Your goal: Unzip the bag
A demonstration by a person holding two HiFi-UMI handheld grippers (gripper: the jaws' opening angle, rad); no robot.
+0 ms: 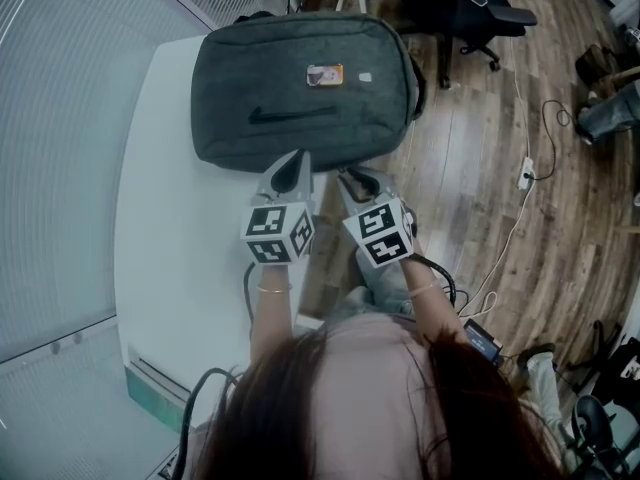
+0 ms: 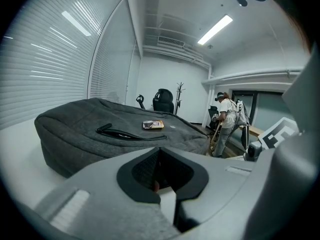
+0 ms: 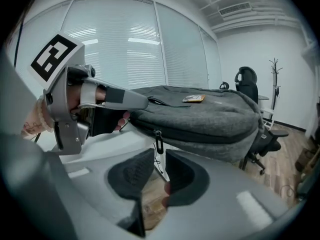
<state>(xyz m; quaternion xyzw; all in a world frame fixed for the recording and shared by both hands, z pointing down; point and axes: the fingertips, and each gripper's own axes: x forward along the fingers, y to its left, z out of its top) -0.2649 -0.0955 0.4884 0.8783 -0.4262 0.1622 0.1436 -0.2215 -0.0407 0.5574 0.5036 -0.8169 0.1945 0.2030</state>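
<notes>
Bag (image 1: 300,88): laid flat on the white tabletop (image 1: 170,248); its right part is seen past the tabletop's edge, over the wooden floor (image 1: 480,198).
Bag top: an orange label (image 1: 325,75) and a dark pocket slit (image 1: 290,116) are shown.
Zipper pull (image 3: 158,141): hung from the bag's near side, at the closed zip line.
Left gripper (image 1: 292,168): jaws are pressed together with nothing seen between them; the tip is held against the bag's near edge.
Right gripper (image 1: 358,180): jaws are parted by a narrow gap and nothing is gripped; the zipper pull is seen just beyond the tips, in line with the gap.
</notes>
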